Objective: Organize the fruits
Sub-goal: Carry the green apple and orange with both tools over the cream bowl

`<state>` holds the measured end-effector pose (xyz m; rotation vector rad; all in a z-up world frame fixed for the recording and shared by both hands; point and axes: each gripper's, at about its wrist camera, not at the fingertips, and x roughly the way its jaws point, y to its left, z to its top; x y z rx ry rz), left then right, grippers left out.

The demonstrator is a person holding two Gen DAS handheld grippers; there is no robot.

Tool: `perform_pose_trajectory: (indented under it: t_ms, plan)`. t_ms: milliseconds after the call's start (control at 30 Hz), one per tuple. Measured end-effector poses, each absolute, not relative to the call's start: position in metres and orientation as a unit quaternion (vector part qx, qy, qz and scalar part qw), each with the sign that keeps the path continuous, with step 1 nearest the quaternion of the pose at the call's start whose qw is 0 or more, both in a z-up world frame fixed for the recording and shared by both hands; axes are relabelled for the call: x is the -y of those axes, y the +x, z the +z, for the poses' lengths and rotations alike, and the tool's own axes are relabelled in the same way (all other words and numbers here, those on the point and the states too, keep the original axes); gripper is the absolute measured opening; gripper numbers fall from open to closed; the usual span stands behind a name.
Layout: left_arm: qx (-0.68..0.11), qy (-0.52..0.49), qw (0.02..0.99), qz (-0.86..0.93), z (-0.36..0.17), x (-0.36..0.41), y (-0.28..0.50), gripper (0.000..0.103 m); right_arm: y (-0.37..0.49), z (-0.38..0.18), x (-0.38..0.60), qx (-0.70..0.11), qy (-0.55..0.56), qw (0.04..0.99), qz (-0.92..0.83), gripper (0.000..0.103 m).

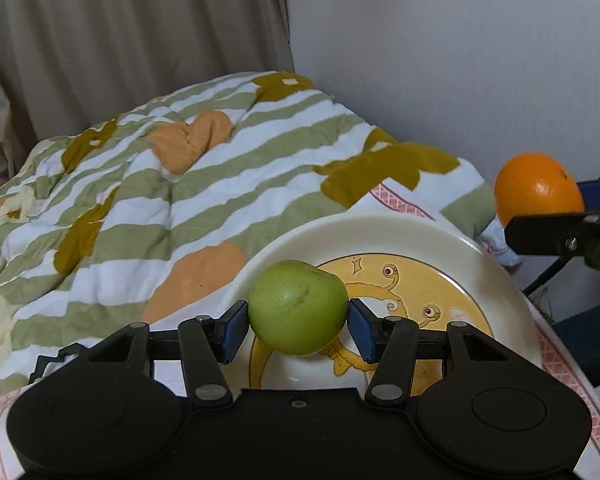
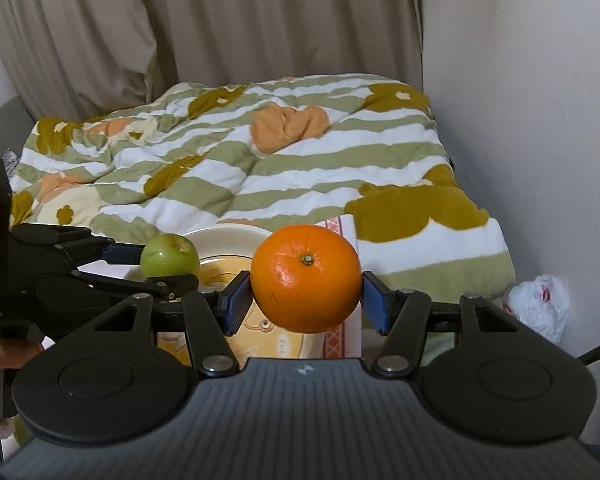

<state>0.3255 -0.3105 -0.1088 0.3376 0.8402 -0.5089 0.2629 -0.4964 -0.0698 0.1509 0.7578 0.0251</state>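
Left tongs (image 1: 298, 322): clamped on a green apple (image 1: 298, 307), blue pads pressed to its sides at 9 and 3 o'clock.
Green apple: round, matte yellow-green skin with a small brown scuff near the top (stem end not visible); held above the plate's rim at about 9 o'clock of the plate.
Right tongs (image 2: 306, 300): clamped on an orange (image 2: 306, 279), pads at its 9 and 3 o'clock.
Orange: bright, glossy, pitted peel, green stem button facing the camera slightly above centre; in the left wrist view it sits at 2 o'clock, beyond the plate's edge.
Plate (image 1: 496, 280): cream rim, yellow centre with cartoon snail-like figures; it rests on a white cloth with a pink lattice border (image 1: 562, 364).
Quilt (image 1: 148, 200): rumpled, green and white stripes with olive and orange patches, at 11 o'clock behind the plate.
Curtain (image 2: 220, 20): beige, at 12 o'clock.
Plastic bag (image 2: 538, 306): white, crumpled, at 3 o'clock by the wall.
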Motion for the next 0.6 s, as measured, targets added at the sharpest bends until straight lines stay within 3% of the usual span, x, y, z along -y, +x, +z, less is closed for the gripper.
perform_pose_trajectory:
  t_ms: [100, 133, 200, 233, 600]
  plan:
    - [-0.405, 0.171, 0.865, -0.243, -0.114, 0.316, 0.329, 0.063, 0.267, -0.073, 0.500, -0.372, 0.077, 0.925, 0.007, 0.074]
    - [-0.400, 0.176, 0.867, -0.241, -0.113, 0.317, 0.328, 0.078, 0.268, -0.073, 0.501, -0.373, 0.078, 0.924, 0.006, 0.074]
    - [-0.383, 0.176, 0.872, -0.248, -0.107, 0.316, 0.323, 0.098, 0.269, -0.072, 0.503, -0.373, 0.079, 0.925, 0.005, 0.074]
    - [-0.372, 0.179, 0.877, -0.245, -0.102, 0.315, 0.320, 0.102, 0.269, -0.071, 0.504, -0.372, 0.078, 0.925, 0.005, 0.074]
    - [-0.377, 0.170, 0.880, -0.234, -0.078, 0.290, 0.291, 0.102, 0.278, -0.072, 0.494, -0.381, 0.051, 0.923, 0.037, 0.074]
